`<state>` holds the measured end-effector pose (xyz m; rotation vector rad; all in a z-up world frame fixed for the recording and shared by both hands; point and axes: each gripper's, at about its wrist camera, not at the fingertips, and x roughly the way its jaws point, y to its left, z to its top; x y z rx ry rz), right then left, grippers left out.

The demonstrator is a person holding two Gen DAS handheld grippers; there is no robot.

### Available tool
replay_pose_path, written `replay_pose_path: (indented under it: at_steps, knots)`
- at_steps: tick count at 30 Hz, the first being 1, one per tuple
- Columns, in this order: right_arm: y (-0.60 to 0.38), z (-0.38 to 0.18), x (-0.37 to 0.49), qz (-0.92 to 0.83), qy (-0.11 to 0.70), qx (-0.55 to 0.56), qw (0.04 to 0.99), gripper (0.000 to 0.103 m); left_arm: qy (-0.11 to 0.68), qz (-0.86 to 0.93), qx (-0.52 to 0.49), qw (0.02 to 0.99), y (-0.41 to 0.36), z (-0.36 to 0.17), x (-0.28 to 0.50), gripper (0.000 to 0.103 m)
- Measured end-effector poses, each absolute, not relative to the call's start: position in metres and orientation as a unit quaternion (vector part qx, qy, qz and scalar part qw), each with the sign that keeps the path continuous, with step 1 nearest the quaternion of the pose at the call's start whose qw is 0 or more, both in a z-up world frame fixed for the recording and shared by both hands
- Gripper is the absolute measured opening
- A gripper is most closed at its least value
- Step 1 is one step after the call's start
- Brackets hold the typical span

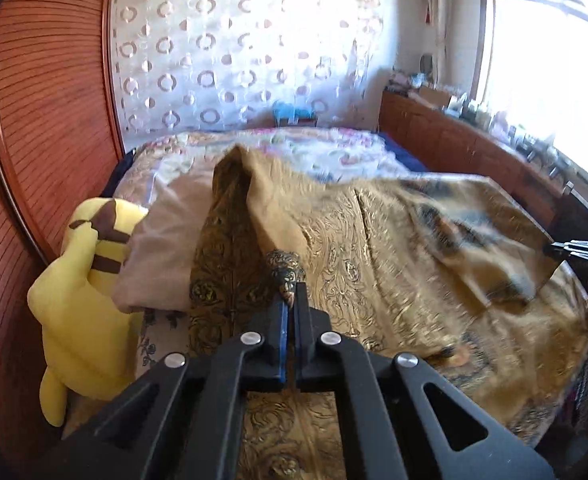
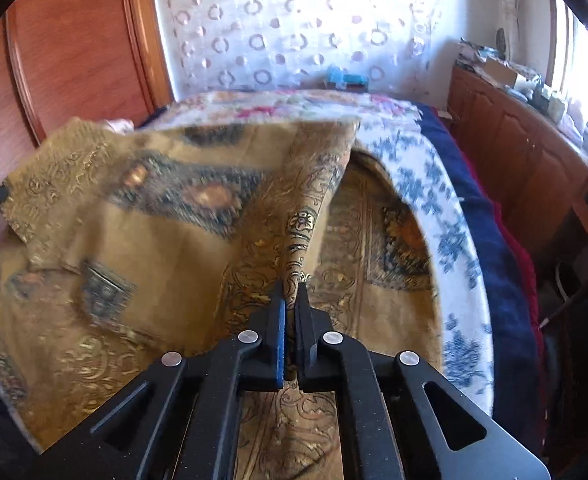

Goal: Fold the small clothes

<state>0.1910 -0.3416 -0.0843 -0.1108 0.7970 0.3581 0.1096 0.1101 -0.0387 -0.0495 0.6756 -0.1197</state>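
gold patterned cloth (image 1: 373, 248) lies spread over the bed (image 1: 278, 148) (part of it raised off the surface). left gripper (image 1: 292, 300): fingers closed on a bunched fold. right gripper (image 2: 292, 294): fingers closed on another edge, lifting it. yellow plush toy (image 1: 78, 280) beside the pillow (image 1: 162, 248).

A raised gold cloth (image 1: 373, 248) spans the near bed (image 1: 278, 148), blocking the way across. Left, a pillow (image 1: 162, 248) and a yellow plush (image 1: 78, 288) crowd against the headboard (image 1: 46, 120). Right, a wooden cabinet (image 1: 453, 148) hems the bed. The far bed lies open.
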Motion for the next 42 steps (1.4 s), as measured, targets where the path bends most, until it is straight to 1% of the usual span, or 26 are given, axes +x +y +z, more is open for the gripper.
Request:
replay_pose_path:
  at_steps: [7,14,18,23,28,32,33,35,37,39,42]
  knots:
    - [-0.352,-0.051,0.163,0.191,0.355,-0.064,0.913,0.0,0.302,-0.077,-0.044,0.949,0.112,-0.021,0.073,0.0]
    - [-0.371,-0.035,0.128,0.2,0.345,-0.06,0.915,0.0,0.305,-0.072,-0.042,0.949,0.111,-0.03,0.029,0.0]
    - [-0.375,-0.045,0.112,0.195,0.354,-0.059,0.913,0.0,0.328,-0.055,-0.038,0.942,0.108,-0.051,0.015,0.0]
    - [-0.377,-0.068,0.114,0.183,0.381,-0.062,0.904,0.0,0.356,-0.046,-0.034,0.933,0.108,-0.075,0.014,0.0]
    - [-0.379,-0.074,0.116,0.177,0.388,-0.061,0.902,0.001,0.368,-0.043,-0.026,0.928,0.107,-0.08,0.014,0.008]
    - [-0.377,-0.074,0.112,0.161,0.387,-0.074,0.905,0.009,0.367,-0.04,-0.012,0.929,0.105,-0.078,0.013,0.015]
    - [-0.377,-0.074,0.112,0.16,0.386,-0.075,0.905,0.01,0.365,-0.041,-0.011,0.93,0.104,-0.077,0.012,0.019]
    - [-0.378,-0.072,0.109,0.158,0.385,-0.075,0.906,0.012,0.361,-0.043,-0.01,0.931,0.103,-0.073,0.009,0.023]
    - [-0.377,-0.07,0.108,0.154,0.382,-0.078,0.908,0.018,0.357,-0.045,-0.009,0.933,0.102,-0.07,0.007,0.026]
    - [-0.376,-0.068,0.106,0.154,0.377,-0.076,0.91,0.03,0.352,-0.047,-0.006,0.935,0.098,-0.066,0.006,0.03]
    - [-0.372,-0.064,0.103,0.154,0.37,-0.078,0.913,0.038,0.347,-0.049,0.001,0.937,0.093,-0.06,0.005,0.033]
